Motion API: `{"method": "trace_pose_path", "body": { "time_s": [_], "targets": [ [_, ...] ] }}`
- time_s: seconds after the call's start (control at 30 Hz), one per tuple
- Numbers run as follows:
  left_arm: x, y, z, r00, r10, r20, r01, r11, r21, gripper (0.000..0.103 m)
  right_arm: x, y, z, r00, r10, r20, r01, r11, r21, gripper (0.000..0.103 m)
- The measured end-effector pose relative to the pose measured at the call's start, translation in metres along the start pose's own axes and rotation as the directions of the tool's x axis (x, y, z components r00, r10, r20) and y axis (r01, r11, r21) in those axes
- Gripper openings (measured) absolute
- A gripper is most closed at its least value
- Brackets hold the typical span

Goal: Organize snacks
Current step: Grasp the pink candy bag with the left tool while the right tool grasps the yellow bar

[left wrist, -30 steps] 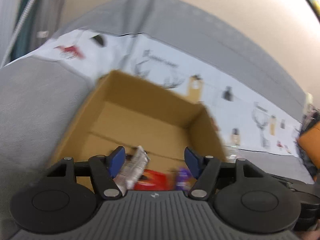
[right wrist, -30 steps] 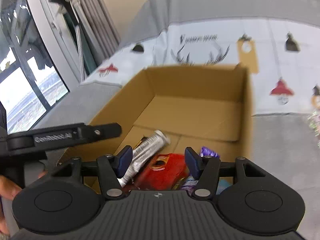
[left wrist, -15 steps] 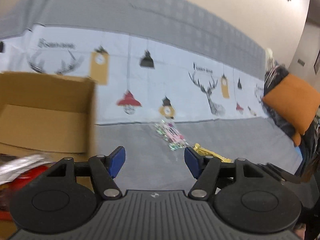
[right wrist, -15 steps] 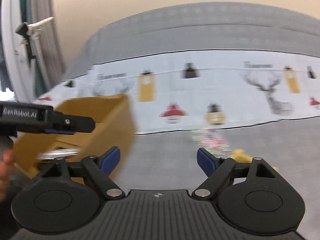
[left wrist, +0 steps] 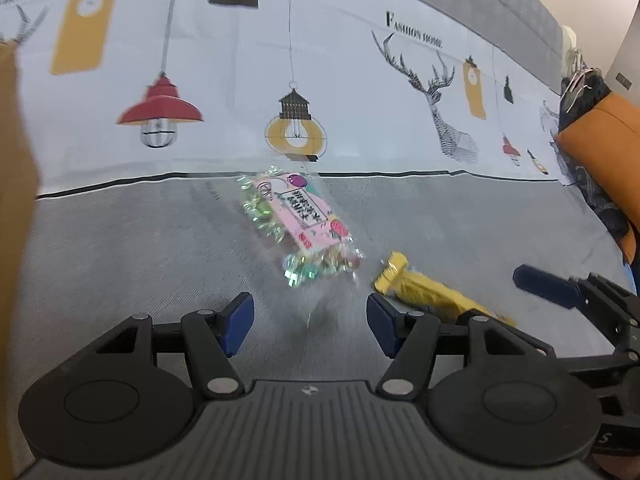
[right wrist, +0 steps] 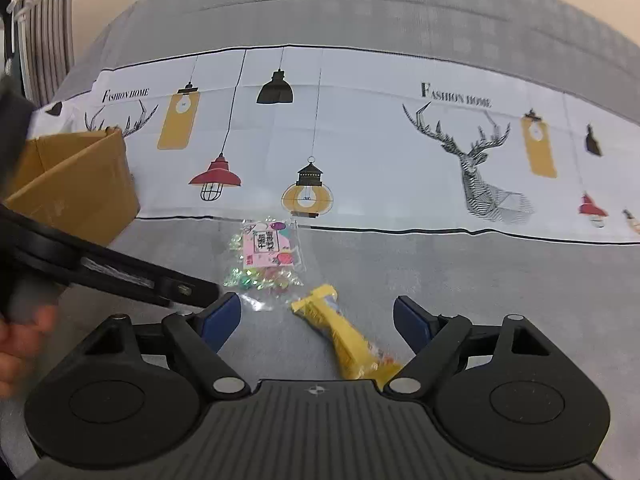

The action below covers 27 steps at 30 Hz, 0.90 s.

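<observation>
Both hands have swung away from the cardboard box (right wrist: pixel 76 184), which a second ago filled both views with a silver tube and red and purple packets lying inside it. Now the box sits at the far left edge, and two loose snacks lie ahead on the grey bed cover (left wrist: pixel 140 248). That suggests one drop-off is finished and the next pickup is starting.

The left tongs (left wrist: pixel 310 322) stand spread with nothing between the blue pads; their jaws have just eased in a little. Just beyond them lies the clear candy bag (left wrist: pixel 298 220), a crinkly transparent pouch with a pink printed label and small iridescent foil-wrapped sweets showing through. It looks light and slippery, probably best pinched at a flat edge.

The right tongs (right wrist: pixel 316 324) are also spread and empty, and their jaws have just narrowed slightly. The yellow snack packet (right wrist: pixel 348 344) lies on the cover between the pads but untouched, a long flat glossy wrapper with a crimped, flared far end. It sits just right of the candy bag, near but apart.

The cover is woven grey cloth in front and a smooth white printed band behind, with lamps, deer heads and lettering. A hand (right wrist: pixel 20 340) shows blurred at the left of the right wrist view, holding the left tool.
</observation>
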<state>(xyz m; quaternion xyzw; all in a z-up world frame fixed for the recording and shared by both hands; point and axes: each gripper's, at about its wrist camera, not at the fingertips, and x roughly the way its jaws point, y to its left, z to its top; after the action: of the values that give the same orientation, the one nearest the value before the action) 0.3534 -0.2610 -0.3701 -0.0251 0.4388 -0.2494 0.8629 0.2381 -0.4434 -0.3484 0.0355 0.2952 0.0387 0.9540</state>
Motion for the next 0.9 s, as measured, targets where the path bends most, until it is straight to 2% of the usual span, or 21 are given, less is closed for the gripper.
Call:
{"method": "trace_pose_path", "body": {
  "time_s": [0.07, 0.1, 0.17, 0.2, 0.23, 0.27, 0.33, 0.37, 0.4, 0.5, 0.57, 0.77, 0.9],
  "targets": [
    [0.02, 0.003, 0.006, 1.0, 0.007, -0.014, -0.007, 1.0, -0.02, 0.067, 0.015, -0.007, 0.001, 0.999, 0.006, -0.038, -0.005, 1.0, 0.017, 0.073],
    [0.025, 0.003, 0.008, 1.0, 0.008, 0.012, -0.008, 1.0, -0.017, 0.067, 0.021, -0.008, 0.002, 0.999, 0.01, -0.054, -0.009, 1.0, 0.017, 0.067],
    [0.032, -0.005, 0.01, 0.998, 0.054, 0.027, -0.055, 0.997, 0.053, 0.05, 0.036, -0.008, -0.001, 0.994, 0.017, -0.104, -0.018, 1.0, -0.002, 0.063],
    [0.032, -0.007, 0.01, 0.997, 0.063, 0.034, -0.065, 0.995, 0.072, 0.042, 0.045, -0.007, -0.004, 0.99, 0.017, -0.142, -0.019, 1.0, -0.017, 0.055],
    [0.032, -0.004, 0.011, 0.998, 0.051, 0.033, -0.053, 0.997, 0.058, 0.035, 0.055, -0.005, -0.007, 0.981, 0.007, -0.193, -0.014, 0.999, -0.034, 0.049],
    [0.031, 0.001, 0.012, 0.999, 0.037, 0.03, -0.038, 0.999, 0.035, 0.032, 0.058, -0.004, -0.009, 0.979, -0.001, -0.206, -0.009, 0.999, -0.045, 0.046],
    [0.029, 0.01, 0.013, 1.0, 0.002, 0.02, -0.002, 1.0, 0.013, 0.02, 0.057, -0.002, -0.006, 0.98, -0.012, -0.197, 0.003, 0.999, -0.044, 0.025],
    [0.025, 0.013, 0.012, 1.0, -0.01, 0.018, 0.01, 1.0, 0.01, 0.018, 0.057, -0.003, -0.006, 0.98, -0.015, -0.199, 0.011, 1.0, -0.02, 0.017],
    [0.021, 0.014, 0.012, 1.0, -0.026, 0.015, 0.025, 1.0, 0.008, 0.014, 0.058, -0.006, -0.005, 0.98, -0.009, -0.2, 0.012, 1.0, 0.009, 0.016],
    [0.005, 0.016, 0.009, 0.998, -0.069, 0.013, 0.069, 0.998, -0.016, 0.011, 0.057, -0.018, -0.004, 0.981, 0.022, -0.191, 0.003, 0.992, 0.129, 0.016],
    [-0.01, 0.014, 0.007, 0.996, -0.086, 0.032, 0.086, 0.996, -0.013, 0.01, 0.052, -0.021, -0.004, 0.983, 0.036, -0.179, -0.005, 0.986, 0.169, 0.016],
    [-0.067, 0.003, 0.007, 0.995, -0.058, 0.075, 0.056, 0.998, 0.032, 0.009, 0.033, -0.026, -0.005, 0.988, 0.043, -0.151, -0.007, 0.974, 0.226, 0.016],
    [-0.101, 0.002, -0.004, 0.995, -0.046, 0.088, 0.042, 0.998, 0.052, 0.008, 0.012, -0.011, -0.008, 0.989, 0.047, -0.139, -0.015, 0.974, 0.224, 0.016]
  ]
}}
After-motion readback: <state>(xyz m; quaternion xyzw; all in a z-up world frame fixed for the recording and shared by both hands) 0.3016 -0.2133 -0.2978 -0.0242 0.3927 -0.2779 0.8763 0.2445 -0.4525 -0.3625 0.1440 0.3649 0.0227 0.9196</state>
